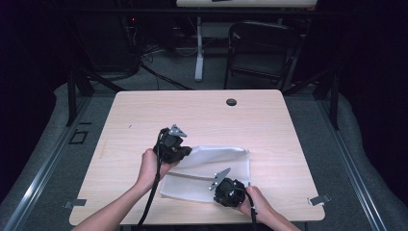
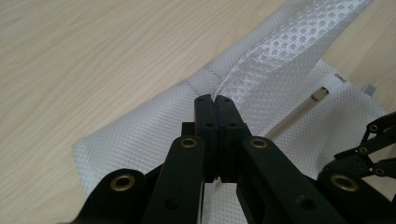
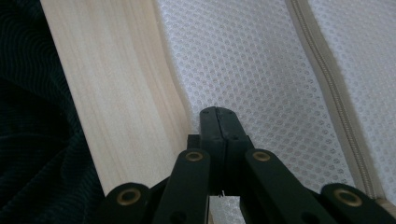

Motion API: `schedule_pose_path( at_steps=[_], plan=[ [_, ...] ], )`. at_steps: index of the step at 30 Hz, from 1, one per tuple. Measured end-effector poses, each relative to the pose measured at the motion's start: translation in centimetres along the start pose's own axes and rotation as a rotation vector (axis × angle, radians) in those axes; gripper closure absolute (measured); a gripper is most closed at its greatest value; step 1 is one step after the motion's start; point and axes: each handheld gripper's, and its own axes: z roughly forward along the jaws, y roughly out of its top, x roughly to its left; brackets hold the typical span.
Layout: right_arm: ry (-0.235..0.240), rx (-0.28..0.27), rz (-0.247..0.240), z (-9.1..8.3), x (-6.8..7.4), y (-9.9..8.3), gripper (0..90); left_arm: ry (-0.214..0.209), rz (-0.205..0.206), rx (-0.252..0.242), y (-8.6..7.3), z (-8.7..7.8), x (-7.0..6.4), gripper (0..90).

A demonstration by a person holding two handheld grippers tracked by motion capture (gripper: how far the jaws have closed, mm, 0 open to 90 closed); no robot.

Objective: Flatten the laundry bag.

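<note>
Both tools, left [image 2: 215, 99] and right [image 3: 217, 111], clamp the mesh bag [image 1: 211, 166], hiding pinched edges.

No readable text, label, brand or number shows anywhere.

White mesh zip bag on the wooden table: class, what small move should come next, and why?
Probably carry the left hand-held gripper across toward the right hand-held gripper. Its jaws are shut on a lifted fold of the white mesh zip bag, while the right one pins the near edge, so the fold looks half done.
</note>
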Motion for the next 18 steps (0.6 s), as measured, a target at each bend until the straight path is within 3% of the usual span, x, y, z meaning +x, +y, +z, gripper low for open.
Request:
schedule_pose_path(
  at_steps=[13,16,18],
  plan=[
    [0.033,0.074,-0.009,-1.0,-0.7,-0.9,90.0,0.061,-0.004,-0.021,2.0,-1.1,1.7,90.0],
    [0.04,0.015,0.018,-1.2,-0.7,-0.6,90.0,0.064,-0.004,-0.019,2.5,-1.0,1.7,90.0],
    [0.02,-0.02,0.036,-1.2,-0.6,0.0,90.0,0.067,0.0,-0.021,2.8,-0.9,1.7,90.0]
  ],
)
